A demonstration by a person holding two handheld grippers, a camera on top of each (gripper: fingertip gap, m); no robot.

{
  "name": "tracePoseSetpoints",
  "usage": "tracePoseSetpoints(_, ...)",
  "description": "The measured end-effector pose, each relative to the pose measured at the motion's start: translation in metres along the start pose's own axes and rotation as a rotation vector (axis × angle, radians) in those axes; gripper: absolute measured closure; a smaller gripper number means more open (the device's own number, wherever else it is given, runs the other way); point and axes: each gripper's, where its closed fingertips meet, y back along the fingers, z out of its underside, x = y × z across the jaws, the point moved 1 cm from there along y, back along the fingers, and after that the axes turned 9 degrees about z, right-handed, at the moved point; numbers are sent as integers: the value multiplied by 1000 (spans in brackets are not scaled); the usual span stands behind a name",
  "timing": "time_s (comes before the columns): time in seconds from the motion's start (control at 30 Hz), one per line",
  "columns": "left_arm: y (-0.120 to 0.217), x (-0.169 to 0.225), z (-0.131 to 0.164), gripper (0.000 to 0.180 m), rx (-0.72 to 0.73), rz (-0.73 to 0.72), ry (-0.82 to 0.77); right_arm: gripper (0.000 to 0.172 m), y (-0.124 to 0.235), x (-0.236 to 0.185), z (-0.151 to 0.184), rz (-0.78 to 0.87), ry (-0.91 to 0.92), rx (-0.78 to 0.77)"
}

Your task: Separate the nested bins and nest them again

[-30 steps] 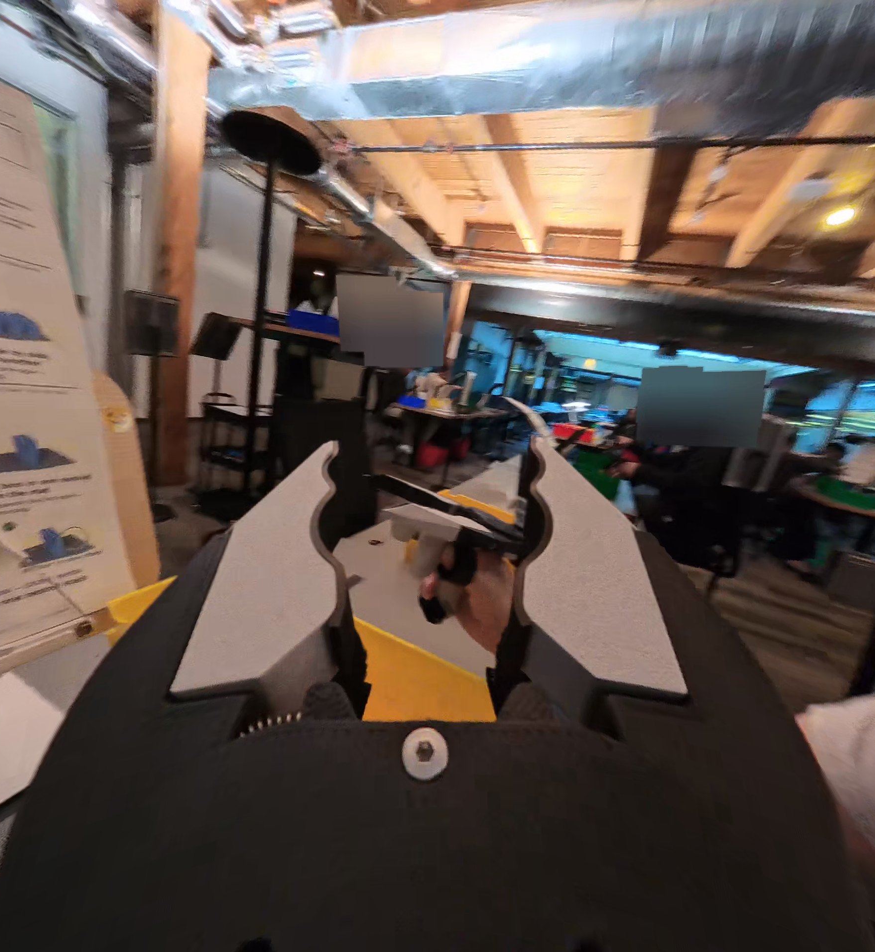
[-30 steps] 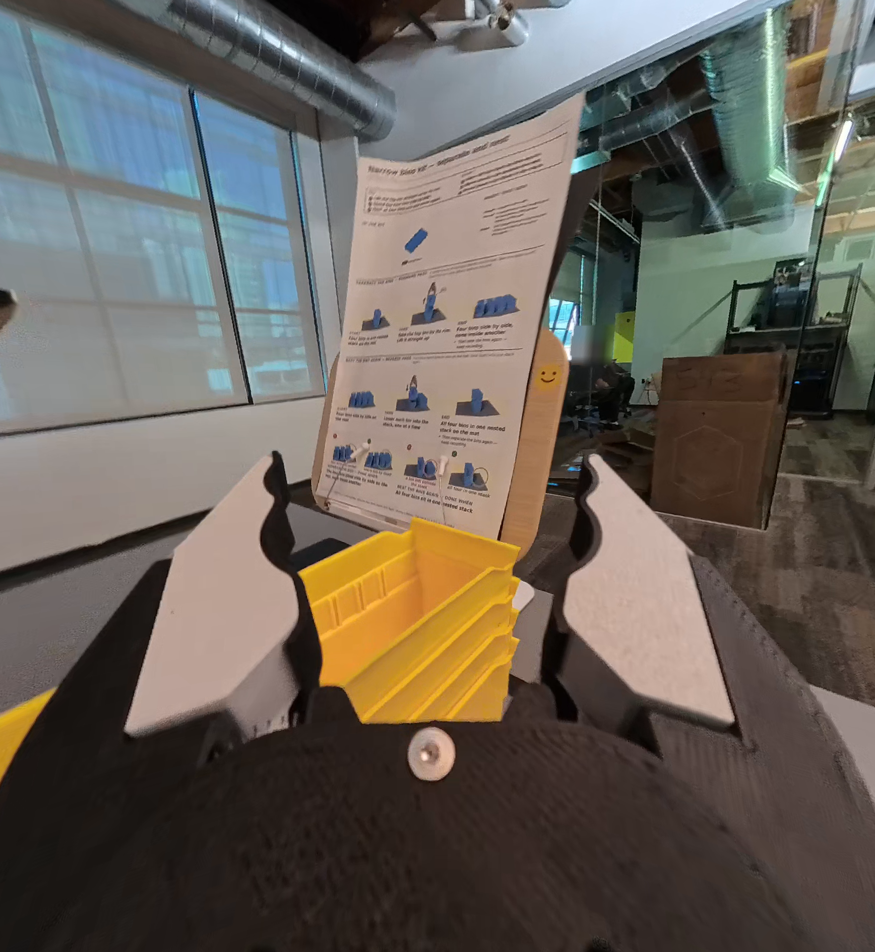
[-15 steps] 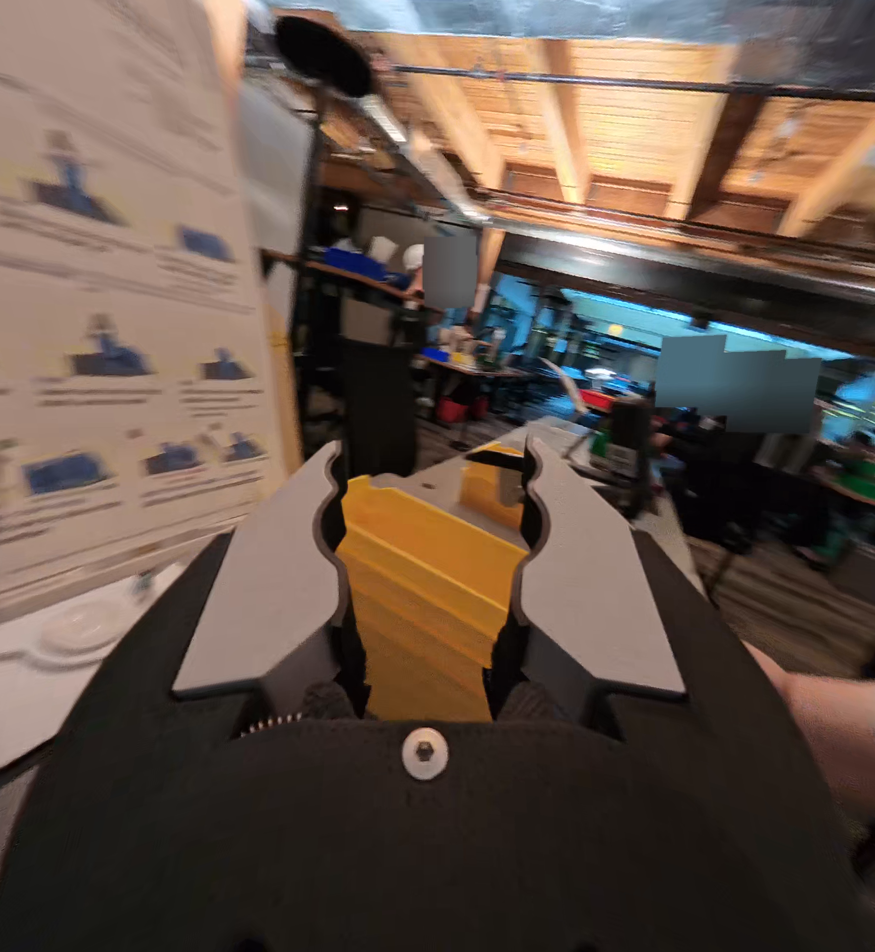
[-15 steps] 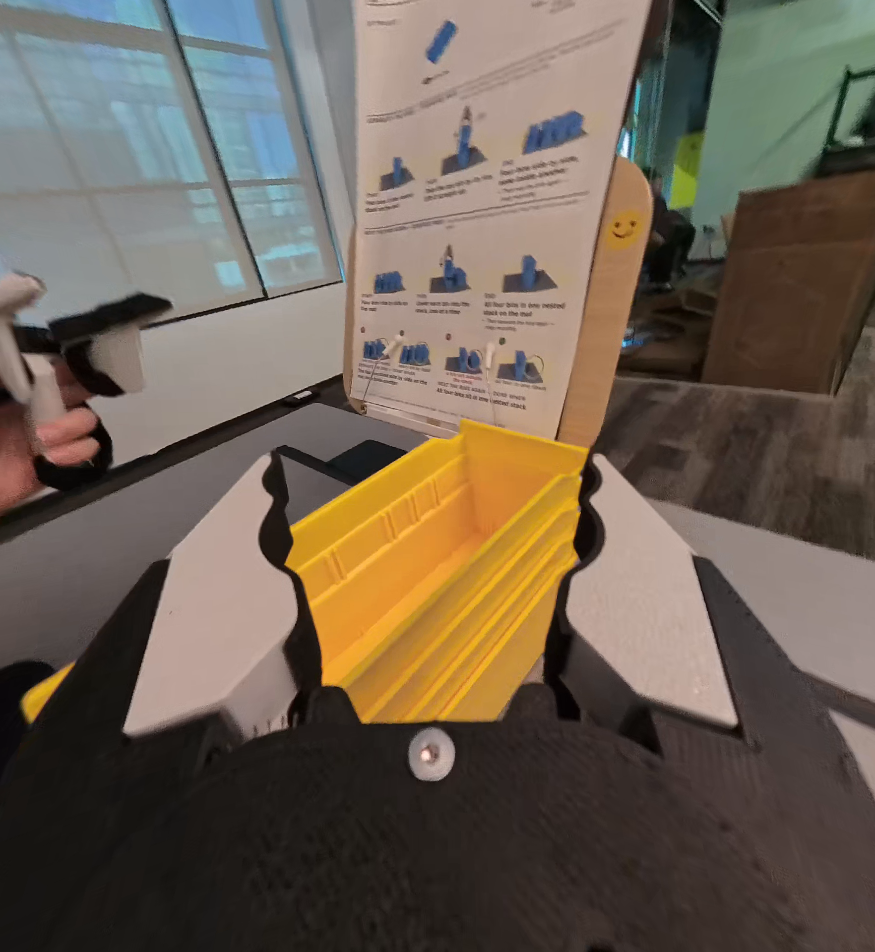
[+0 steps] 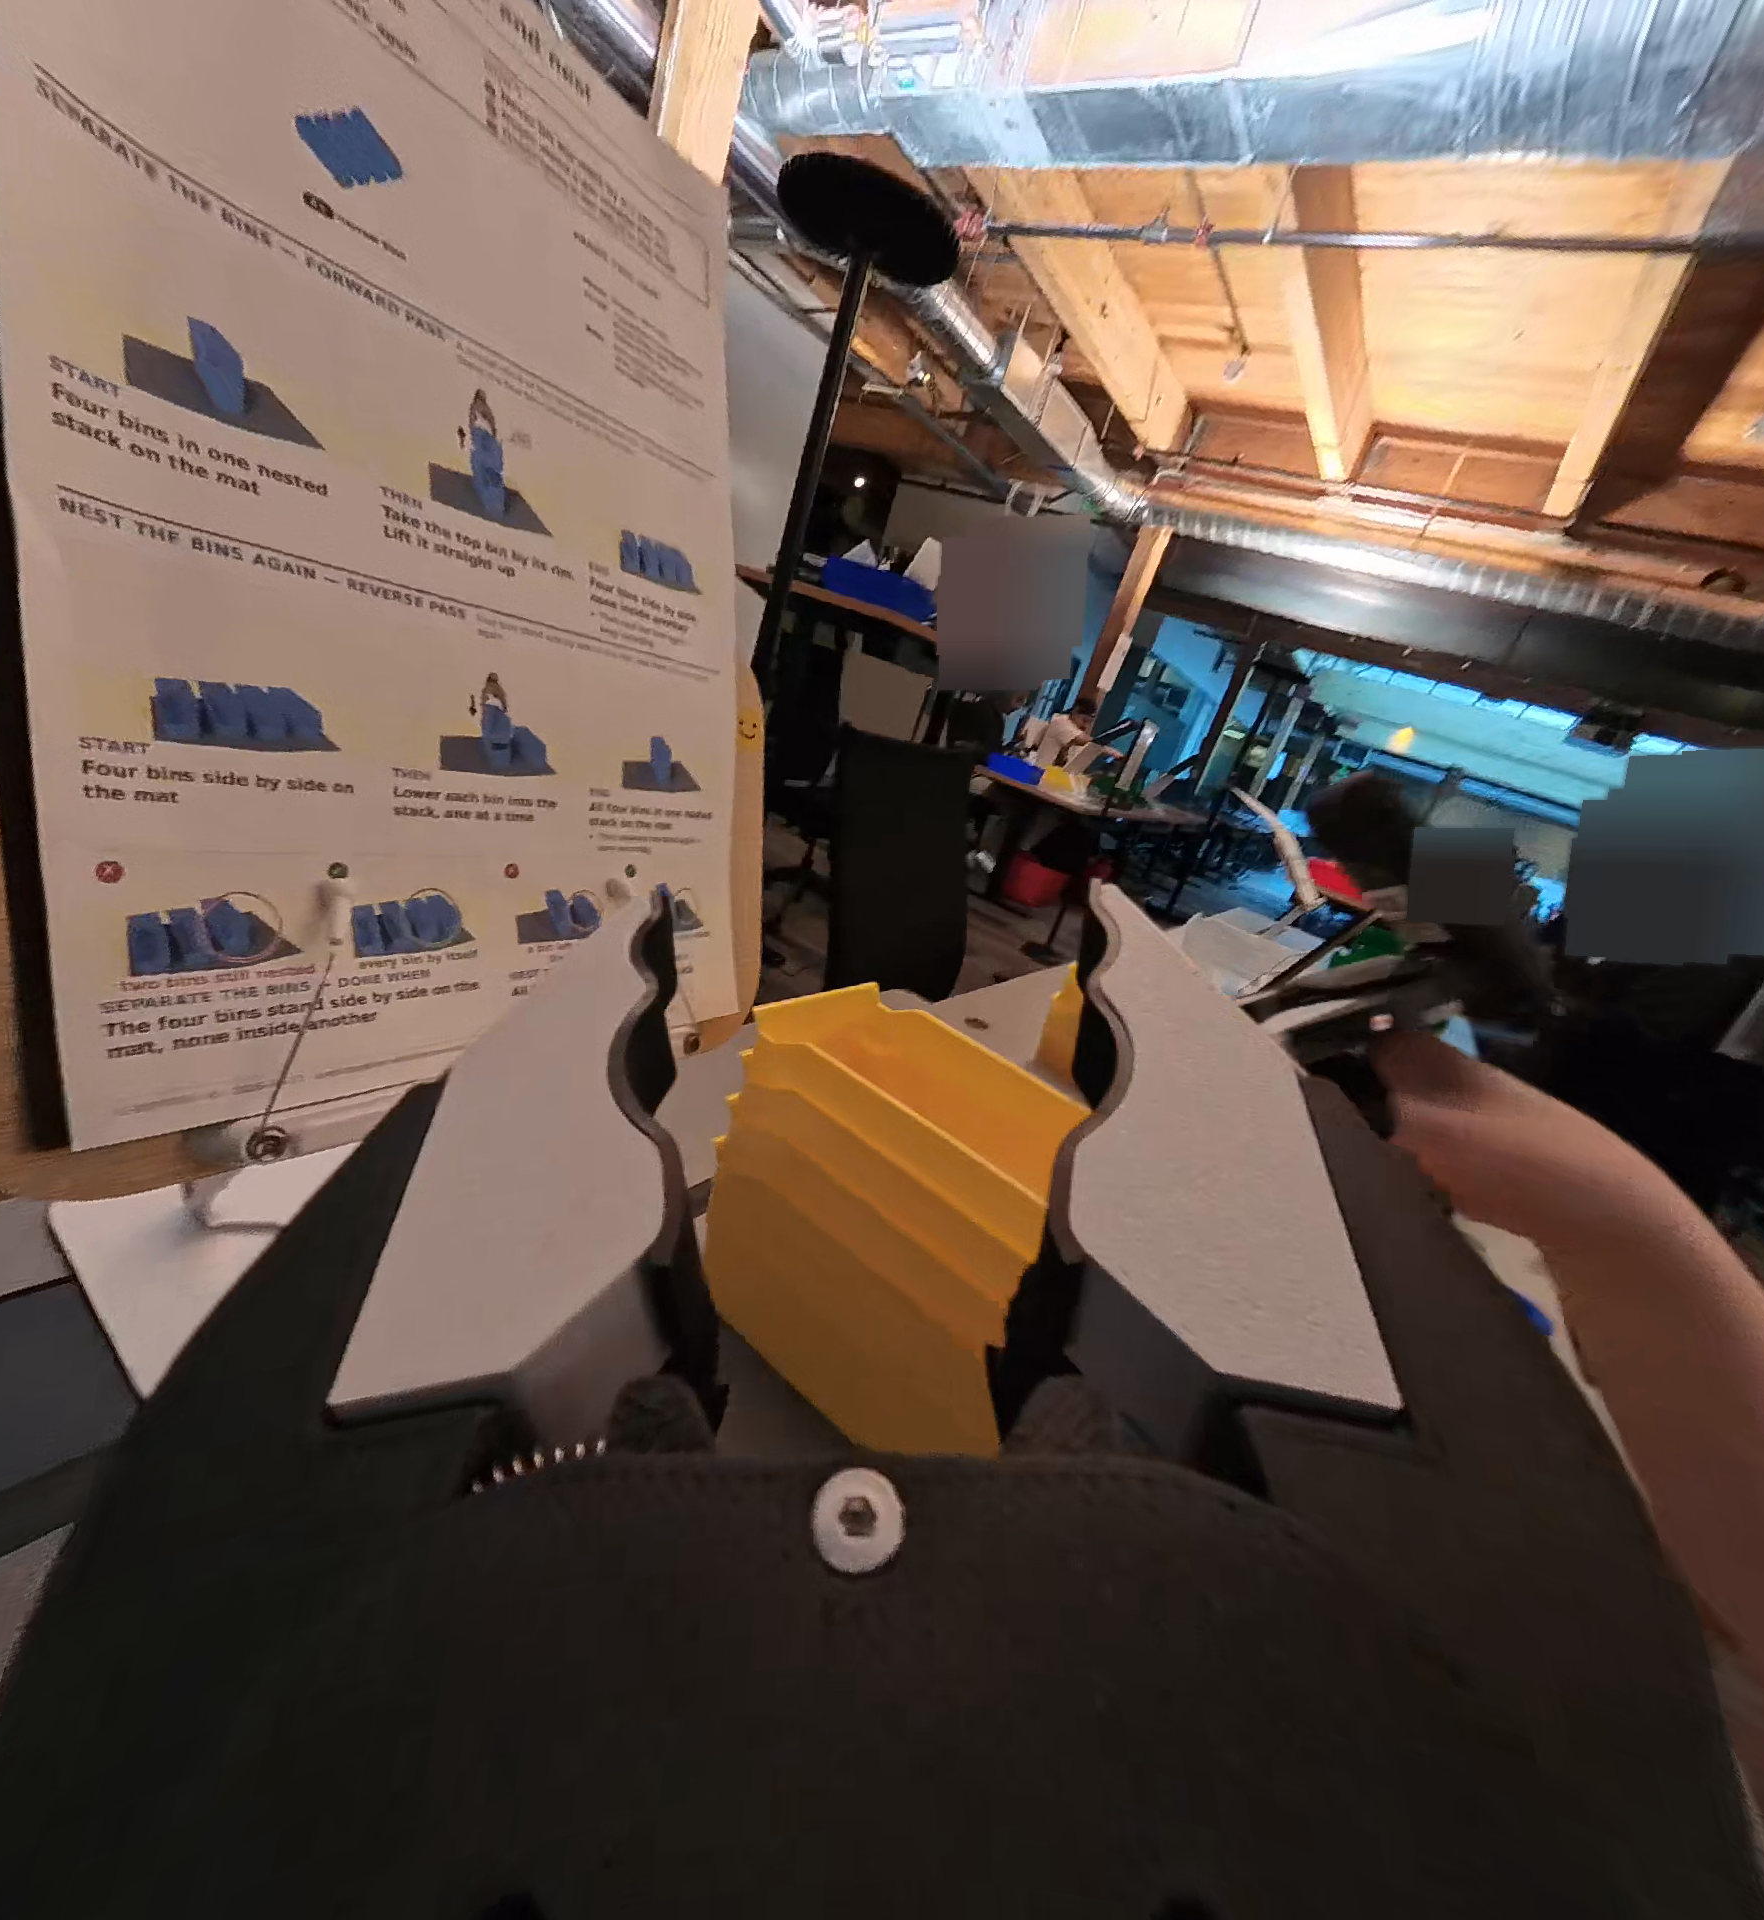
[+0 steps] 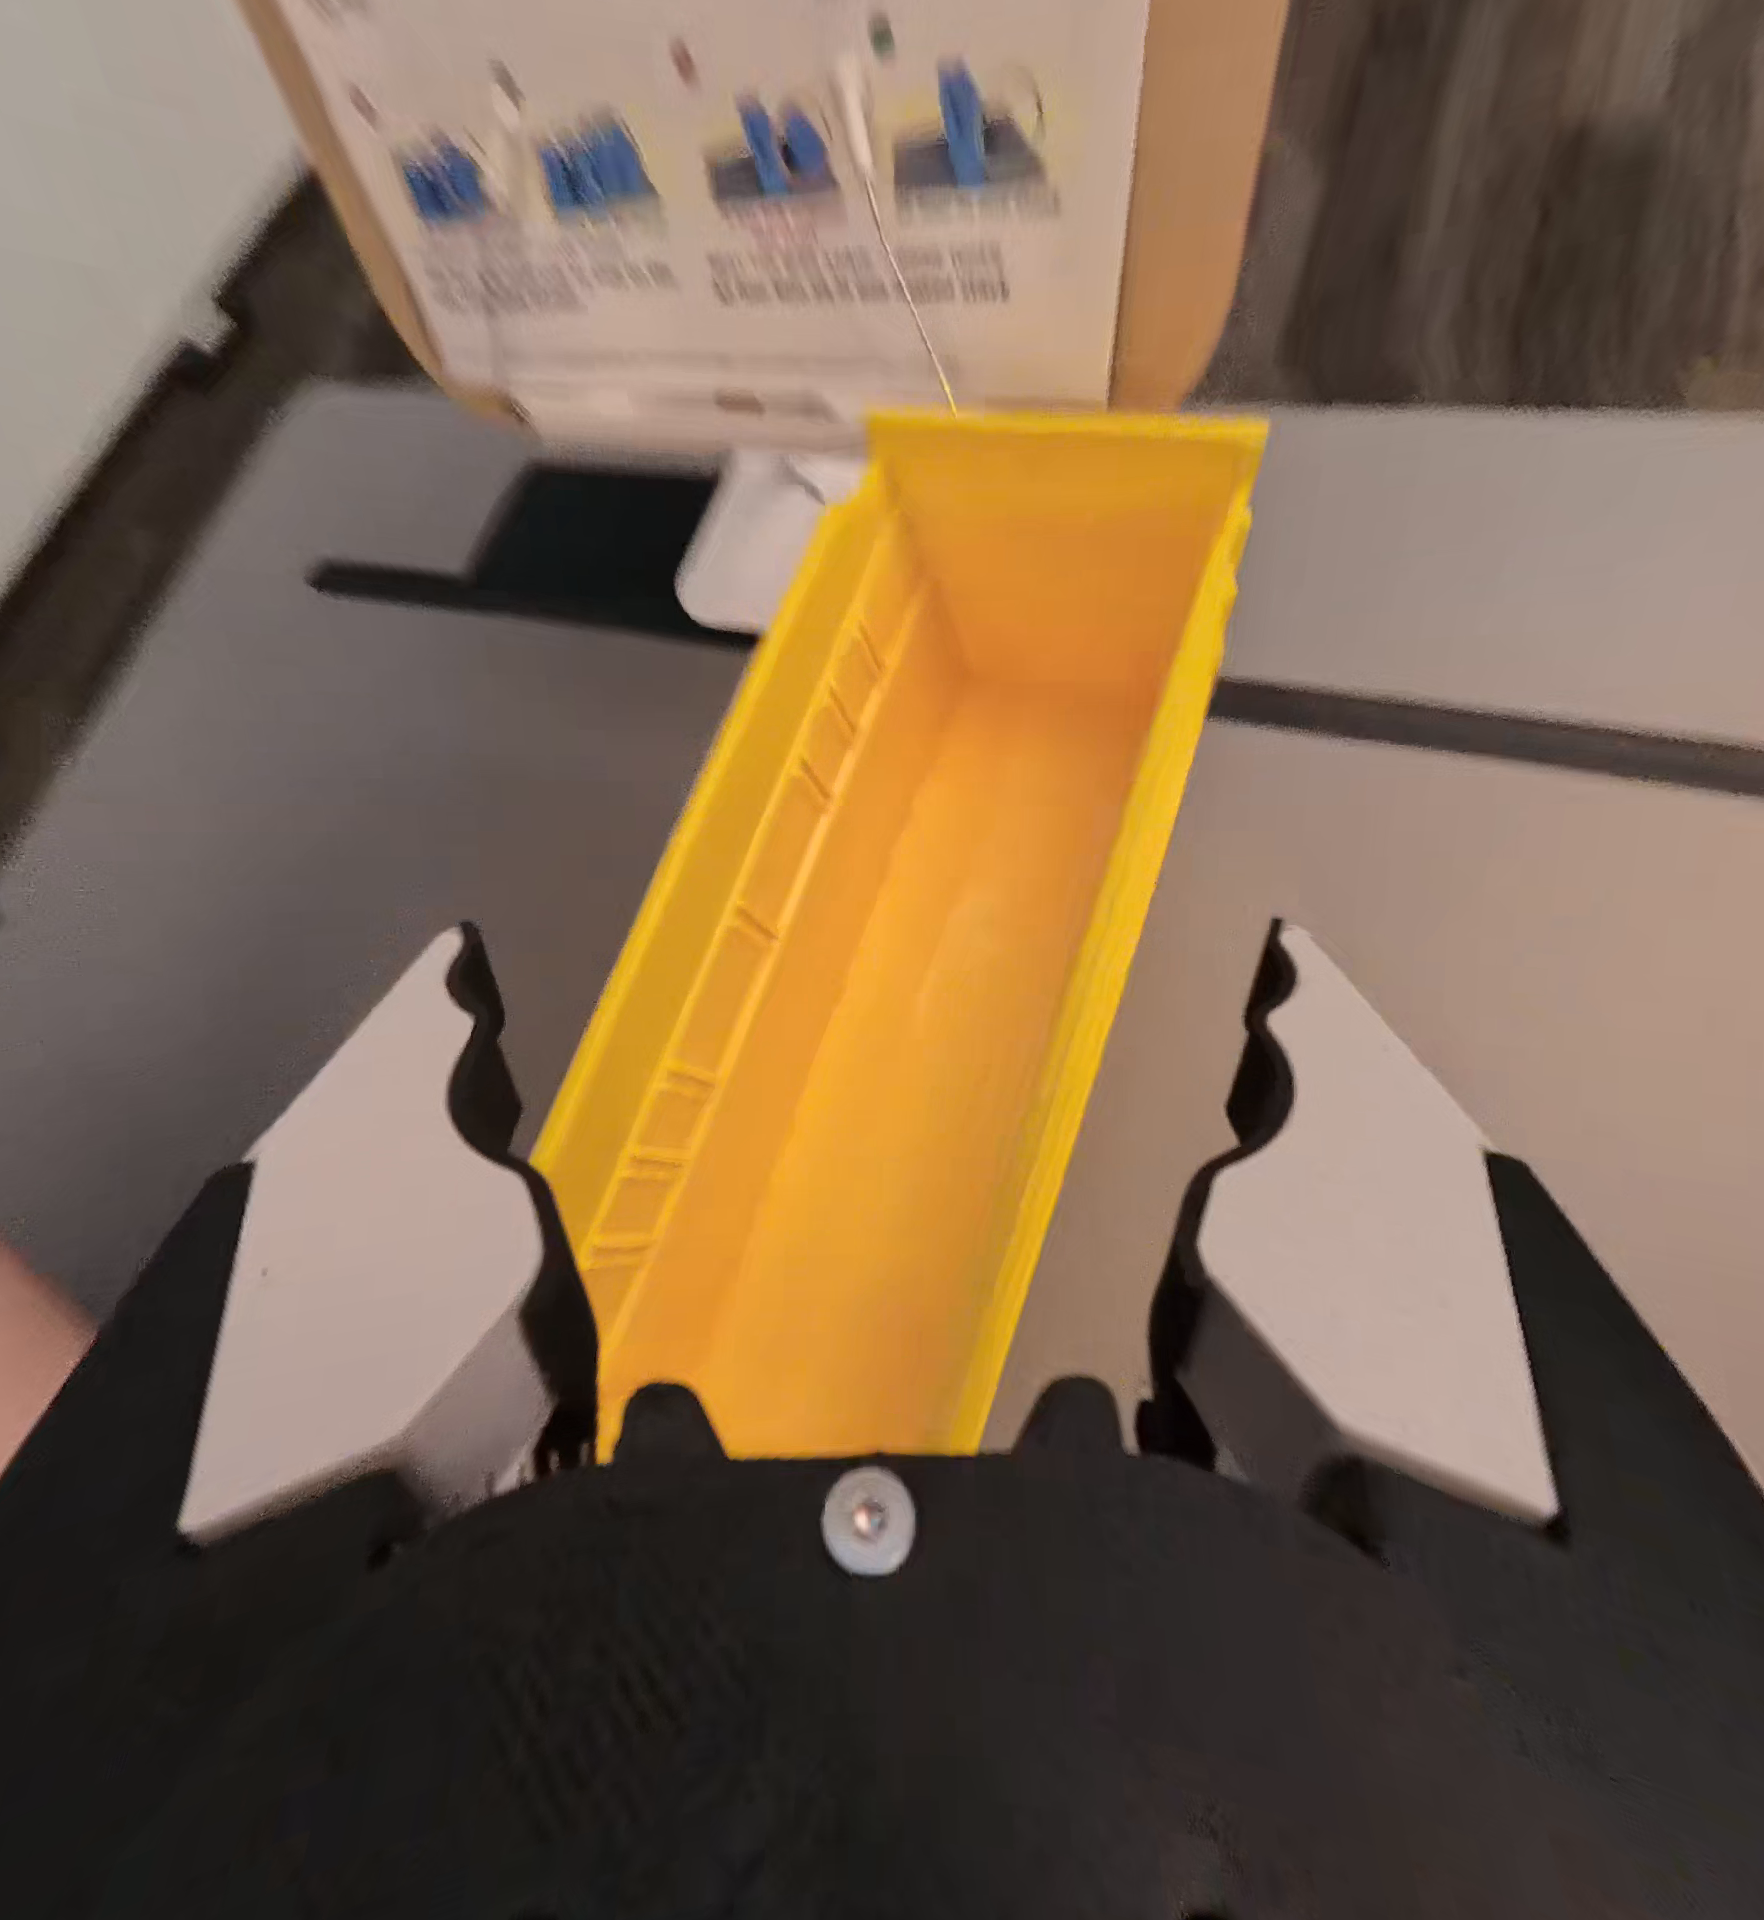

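Observation:
A stack of nested yellow bins (image 5: 888, 1195) lies on the grey table (image 6: 1480, 935). In the left wrist view its stepped end sits between my left gripper's (image 5: 873, 935) fingers. A strip of table shows between the left finger (image 5: 545, 1143) and the stack, so the jaws are open. In the right wrist view I look down into the top bin (image 6: 961, 935). My right gripper (image 6: 867, 940) is wide open around its near end, with clear space beside the right finger (image 6: 1377, 1195). The right gripper also shows blurred in the left wrist view (image 5: 1356, 1003), held by a hand (image 5: 1501, 1153).
An instruction sheet on a wooden board (image 5: 338, 623) stands on a white base (image 5: 161, 1278) just behind the bins; it also shows in the right wrist view (image 6: 753, 208). A small yellow piece (image 5: 1062, 1013) shows behind my left gripper's right finger. A dark seam (image 6: 1532, 748) crosses the table.
The right gripper tipped down over the stack and its jaws opened much wider, off the bins' sides. The left jaws opened slightly, and a gap now shows beside the stack.

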Motion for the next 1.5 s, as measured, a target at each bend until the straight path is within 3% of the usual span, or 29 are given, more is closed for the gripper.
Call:
tracePoseSetpoints(0.07, 8, 3, -10, 104, 35, 21, 20, 24, -17, -2, 6, 88, 27, -138)
tracePoseSetpoints(0.23, 23, 7, -23, 106, 74, 40, 41, 29, -43, 3, 27, 275, 86, -489)
tracePoseSetpoints(0.3, 26, 7, -25, 107, 78, 40, 43, 43, -48, -3, 27, 259, 65, -557)
tracePoseSetpoints(0.47, 24, 10, -23, 107, 64, 58, 54, 40, -52, -3, 36, 276, 19, -691)
tracePoseSetpoints(0.57, 21, 14, -20, 108, 42, 71, 55, 49, -51, -3, 36, 297, 19, -744)
tracePoseSetpoints(0.77, 18, 15, -15, 109, 8, 76, 69, 59, -48, -4, 36, 306, 10, -804)
tracePoseSetpoints(1.2, 17, 16, -11, 111, -25, 59, 58, 60, -39, -6, 32, 307, 13, -847)
tracePoseSetpoints(1.5, 15, 20, -10, 111, -41, 57, 52, 58, -3, -18, -18, 243, 31, -707)
